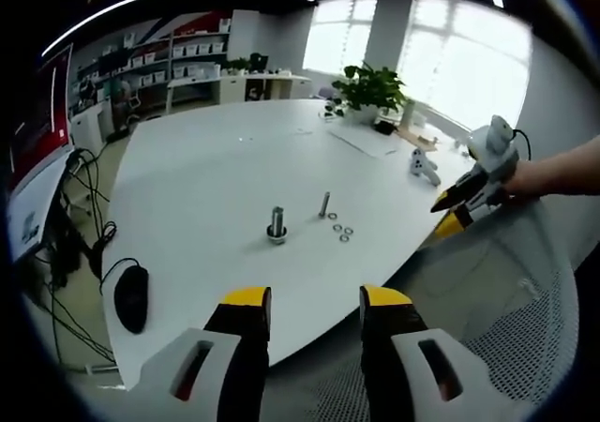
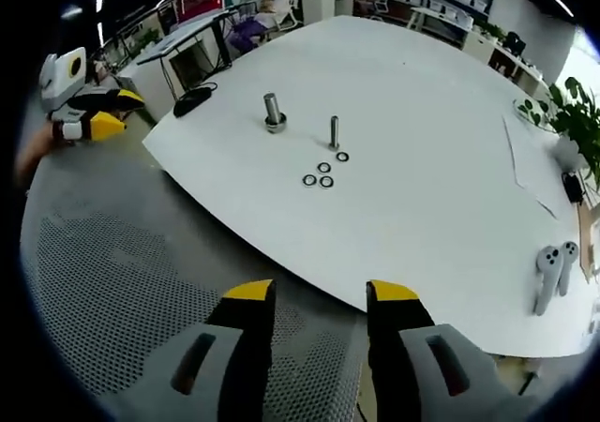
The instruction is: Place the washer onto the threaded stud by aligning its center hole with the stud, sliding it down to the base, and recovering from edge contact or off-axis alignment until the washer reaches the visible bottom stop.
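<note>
- On the left of the left gripper view, a computer mouse (image 1: 131,296) lies near the edge of the white worktop (image 1: 216,173).
- Mid-worktop stands a thick bolt (image 1: 277,223) on its base, and just right of it the slim threaded stud (image 1: 324,203), upright and bare.
- Four washers (image 1: 342,229) lie flat in a loose cluster just beside the stud's foot; in the right gripper view one (image 2: 342,157) lies nearest the stud (image 2: 334,131).
- The left gripper (image 1: 316,300) is released, its jaws parted with nothing between them, held back off the worktop edge and well apart from the washers.
- The right gripper (image 2: 320,296) is likewise released and empty, over a mesh chair (image 2: 112,281).
- Judged step: the approach, with no washer picked up yet. Next comes reaching in and pinching one washer by its rim.
</note>
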